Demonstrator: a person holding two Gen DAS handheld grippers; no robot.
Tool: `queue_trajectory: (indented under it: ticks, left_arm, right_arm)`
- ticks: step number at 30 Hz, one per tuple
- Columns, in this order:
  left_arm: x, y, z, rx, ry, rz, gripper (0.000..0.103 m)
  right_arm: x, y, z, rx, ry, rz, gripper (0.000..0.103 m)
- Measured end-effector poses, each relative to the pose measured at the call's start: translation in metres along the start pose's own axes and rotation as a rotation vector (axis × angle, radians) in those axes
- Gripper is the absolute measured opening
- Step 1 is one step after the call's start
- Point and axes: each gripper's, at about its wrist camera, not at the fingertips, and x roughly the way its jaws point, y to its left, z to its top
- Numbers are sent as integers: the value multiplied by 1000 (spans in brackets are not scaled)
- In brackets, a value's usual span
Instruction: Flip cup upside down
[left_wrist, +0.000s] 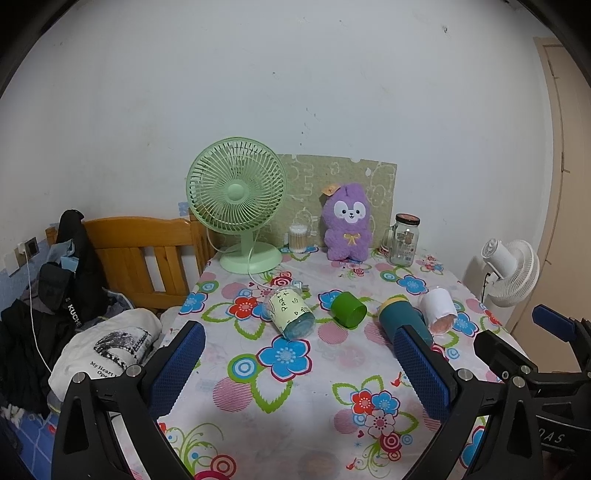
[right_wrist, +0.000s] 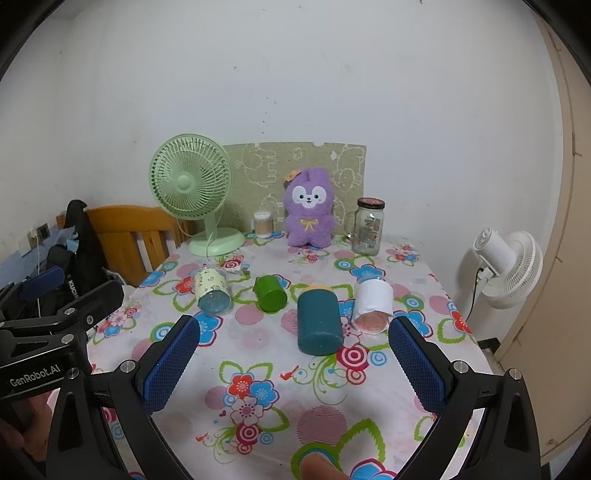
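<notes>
A matt flower-printed cloth (right_wrist: 258, 350) covers the counter. The dark teal cylindrical cup (right_wrist: 319, 321) looks smooth and matt, the small green plastic cup (right_wrist: 271, 294) slightly glossy; the fingers (right_wrist: 170, 365) carry rough blue textured pads.

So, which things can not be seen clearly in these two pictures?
- Teal cup: in the left wrist view a blue finger pad of the left gripper covers its near end.
- Clear cup: the writing on its label is too small to read in the right wrist view.
- Cup mouths: all four cups lie with the mouths facing away, so the insides are hidden.
- Right gripper: open, its body cut off by the bottom edge.
</notes>
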Motion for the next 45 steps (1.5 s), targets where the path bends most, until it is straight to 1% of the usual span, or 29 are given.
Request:
queue_trajectory:
  ticks: [6, 9, 10, 12, 16, 19, 22, 25, 28, 30, 33, 36, 40, 45]
  left_arm:
    - [12, 3, -5, 16, 26, -1, 103]
    - [22, 3, -14, 65, 46, 20, 103]
    - [28, 2, -16, 79, 64, 21, 103]
    - [36, 4, -18, 101, 86, 6, 103]
    - [60, -3, -22, 182, 141, 8, 103]
    - [77, -8, -25, 229, 175, 7, 103]
    - [93, -10, -23, 245, 200, -23, 103]
    - [112, -16, -19, 275, 222, -20, 103]
    - [133, -20, -16, 298, 249, -37, 103]
    - [147, -24, -15, 333, 269, -37, 103]
    - [165, -29, -12, 379, 275, -21, 103]
    - [178, -33, -10, 404, 279, -48, 103]
    - [200, -36, -7, 420, 299, -45, 103]
    - [218, -38, -9, 450, 318, -30, 103]
  right_arm:
    - [10, -3, -2, -6, 26, 2, 103]
    - [20, -7, -4, -15, 56, -5, 103]
    - [24, -10, -4, -14, 70, -13, 103]
    - [34, -13, -4, -11, 103, -29, 103]
    - [60, -21, -8, -20, 178, -61, 103]
    - [84, -27, -10, -26, 239, -57, 103]
    - [114, -32, -10, -21, 309, -23, 103]
    - [140, -36, -8, -25, 361, 2, 103]
    - [165, -38, -6, -30, 417, 39, 103]
    - [181, -39, -5, -29, 453, 49, 103]
    - [200, -39, -4, -49, 494, 49, 103]
    - [216, -40, -2, -67, 521, 58, 103]
    - [239, -42, 1, -79, 559, 36, 103]
    - [264, -43, 1, -107, 603, -7, 103]
